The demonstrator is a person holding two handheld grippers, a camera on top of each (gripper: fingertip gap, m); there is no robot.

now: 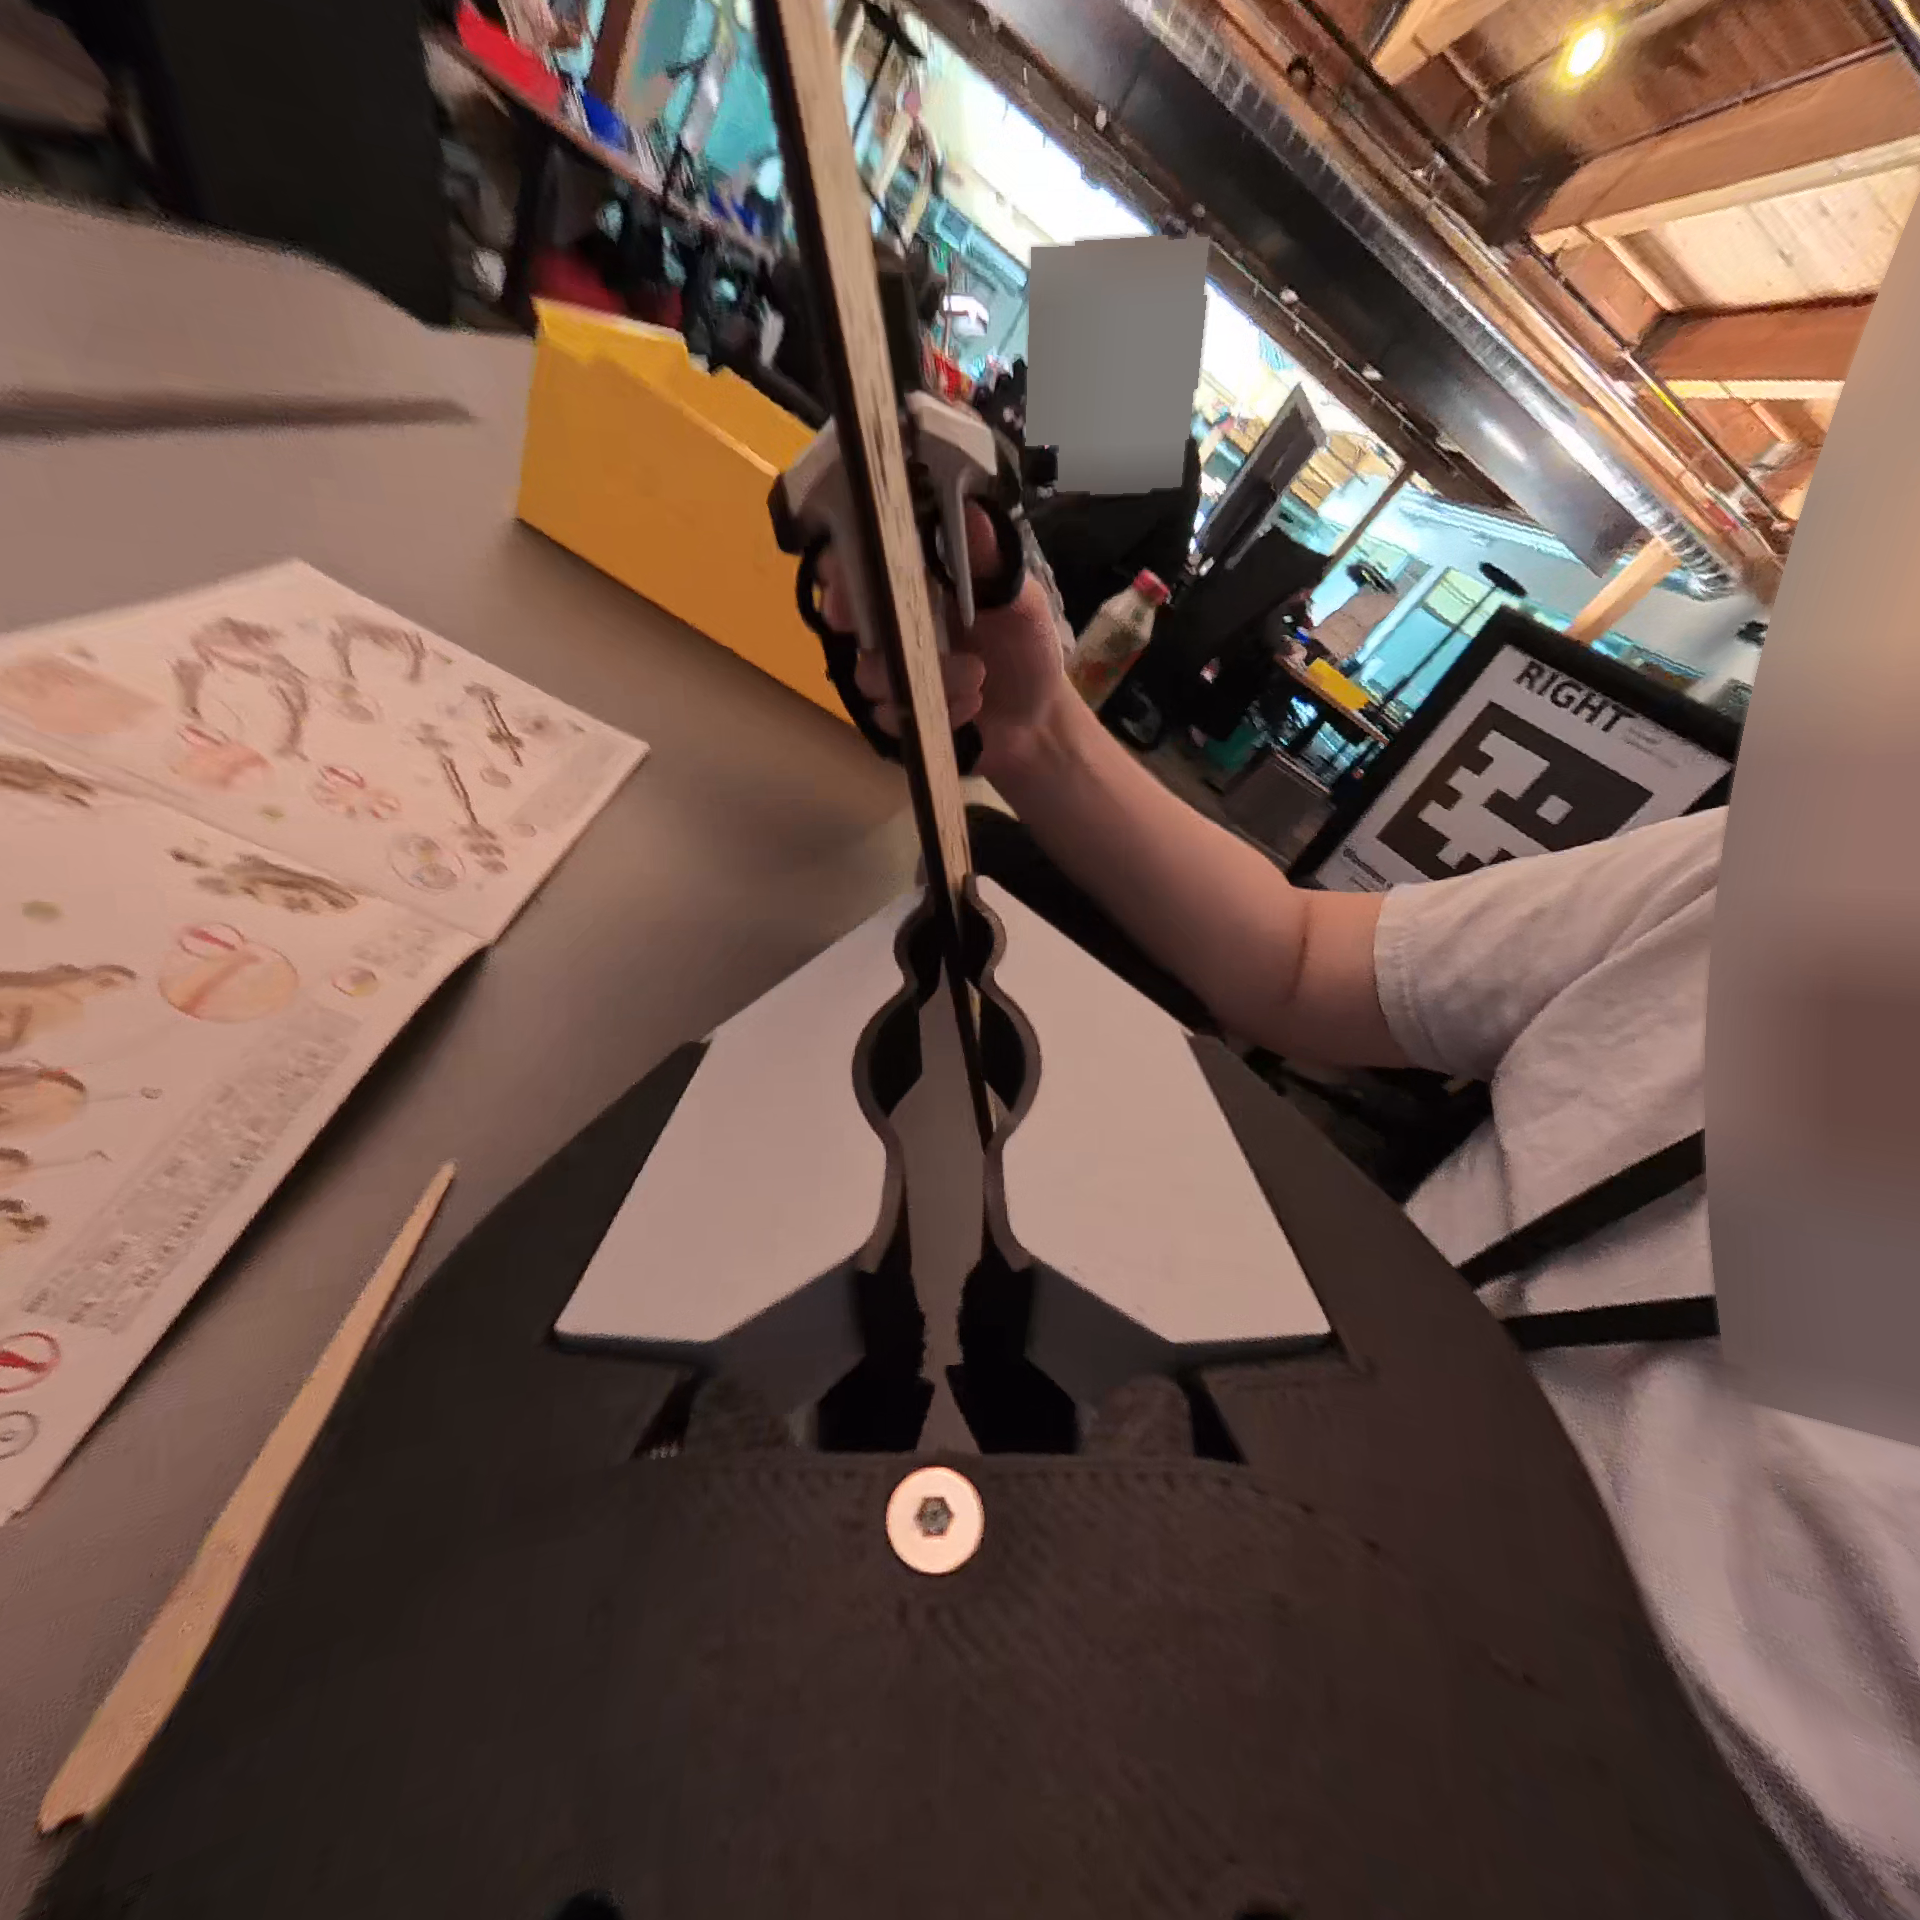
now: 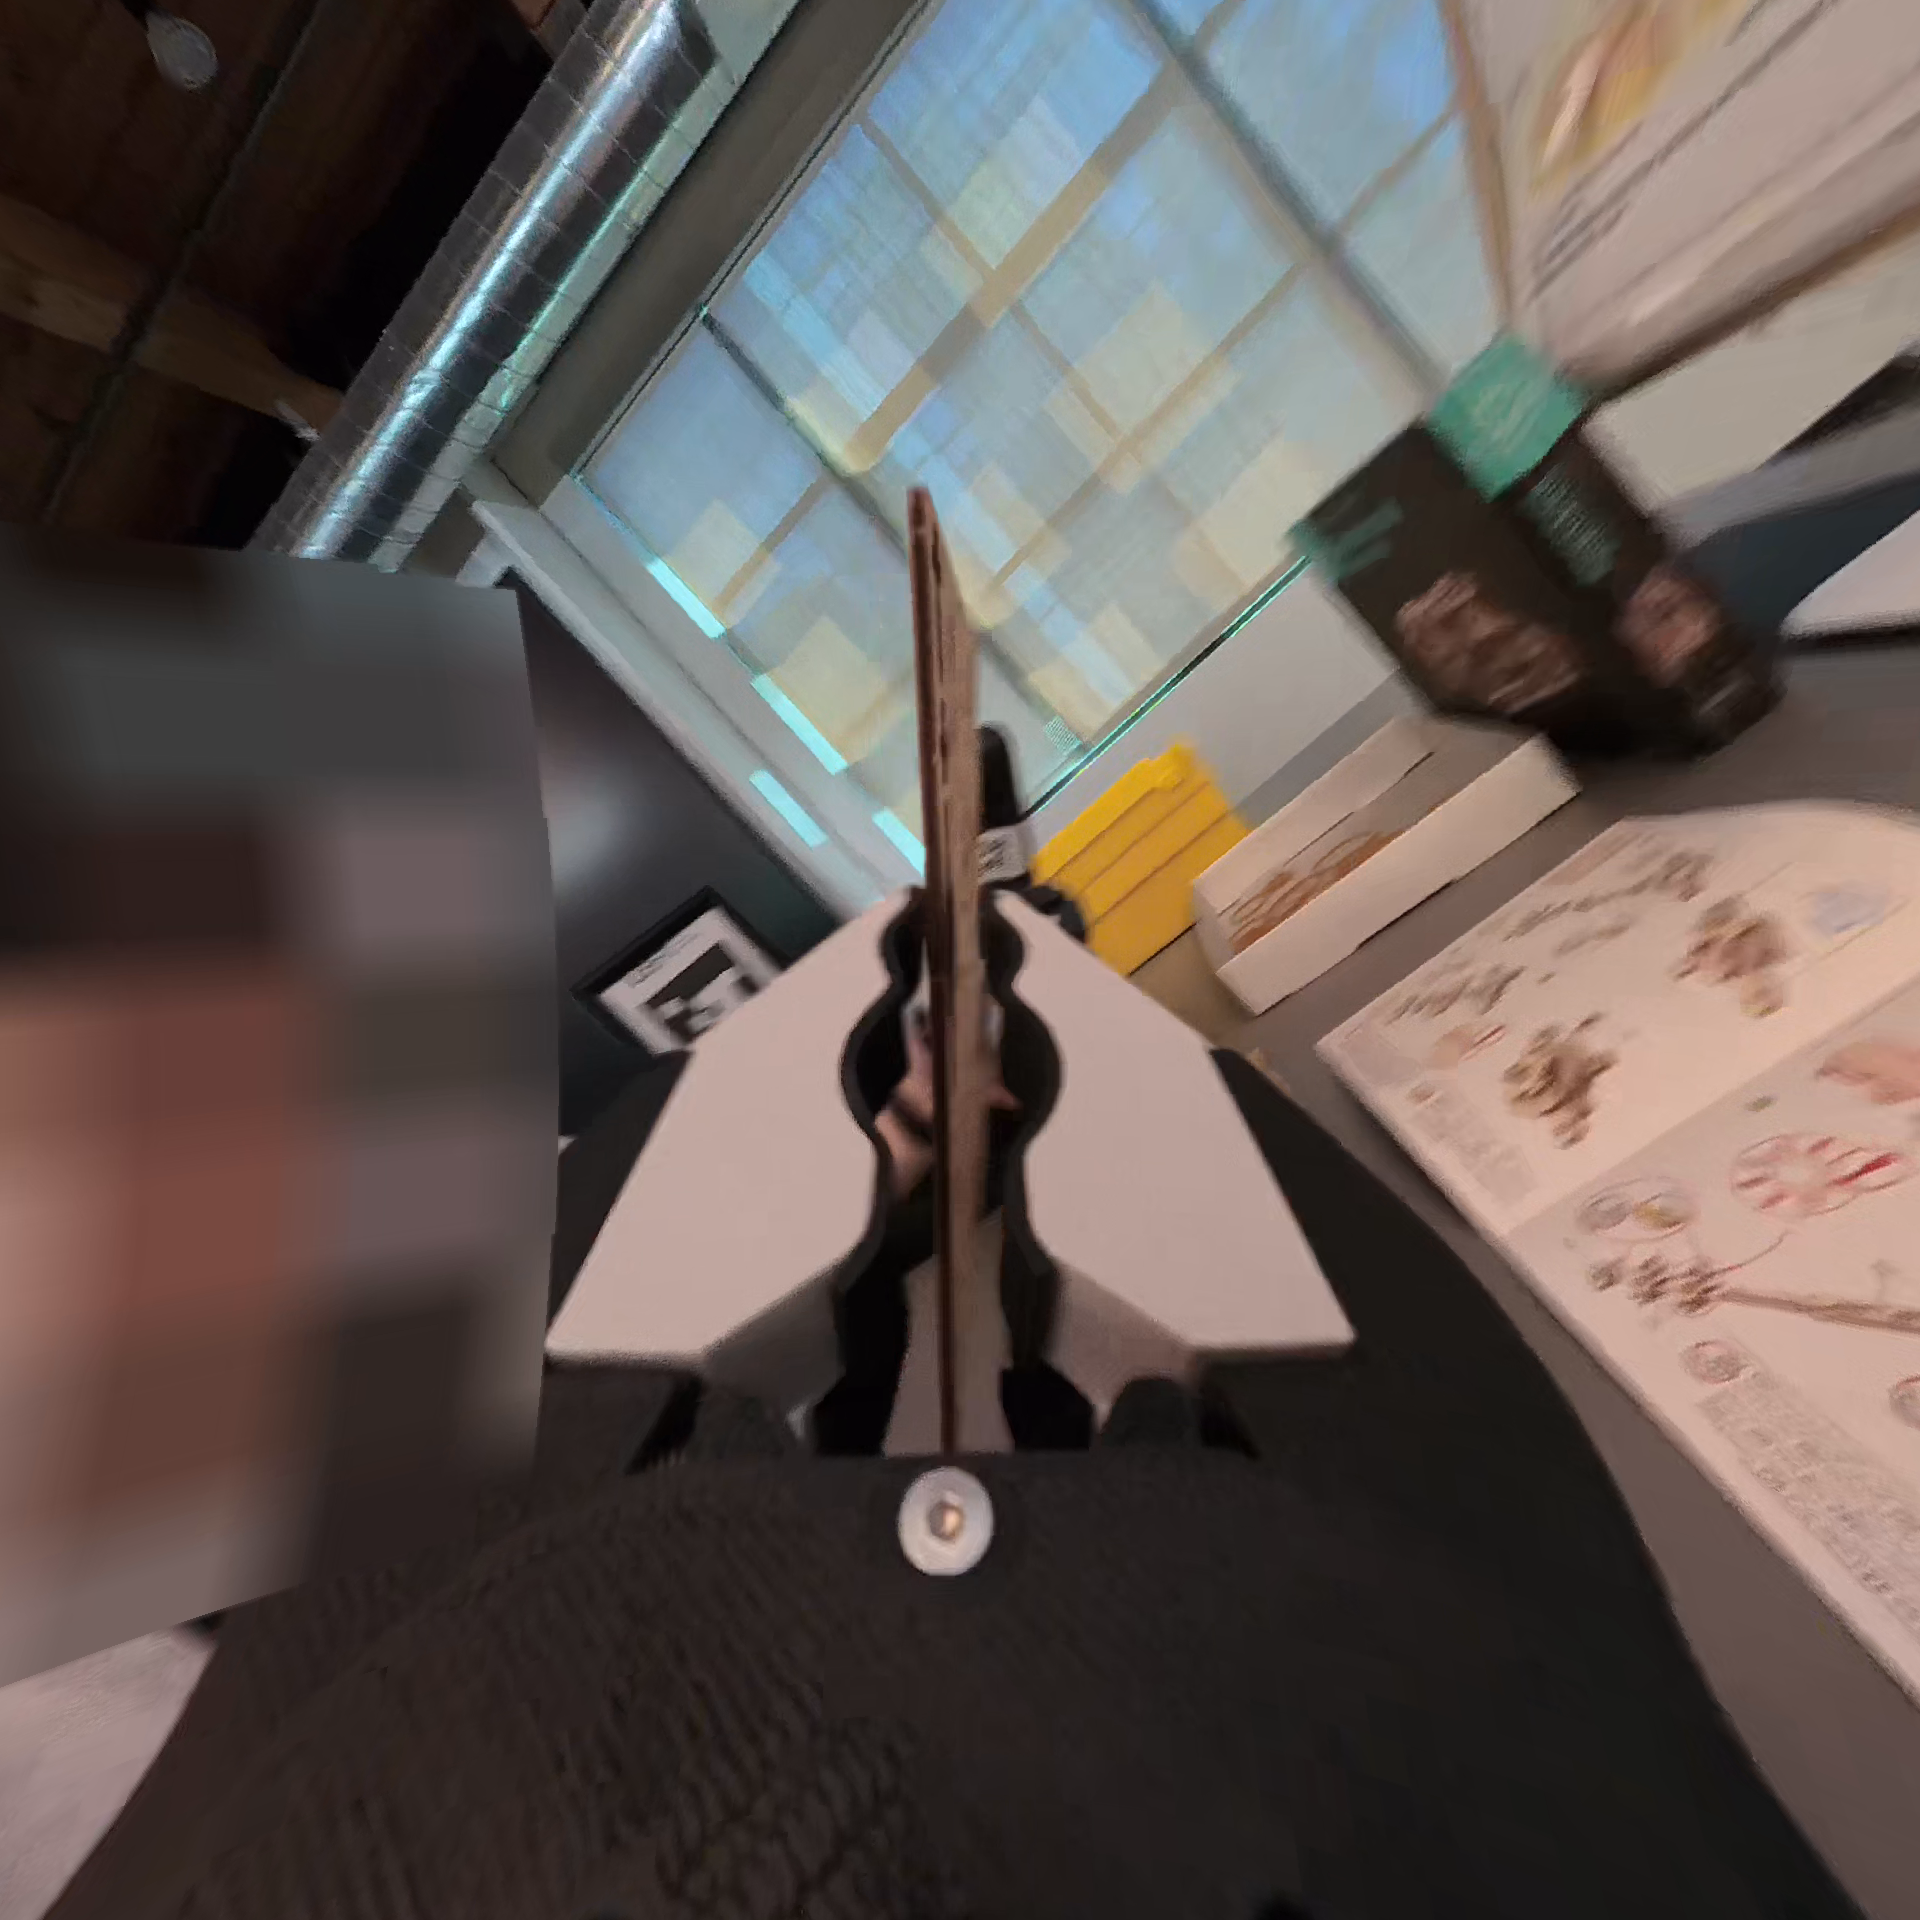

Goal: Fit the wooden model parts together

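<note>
Item: thin wooden sheet [image 1: 902, 582], edge-on, raised above the grey table [image 1: 644, 935]; my left gripper [image 1: 956, 914] pinched tight on its lower edge; my right gripper [image 2: 951, 935] clamped on the same sheet (its far end, seen in the left wrist view); instruction sheet [image 1: 239, 883] flat on the table; yellow bin [image 1: 644, 468] behind; loose wood strip [image 1: 260, 1475] alongside.

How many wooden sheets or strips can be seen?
2: wooden sheet clamped edge-on by both grippers, left gripper and right gripper; wooden strip lying on table. Others may be hidden.
</note>
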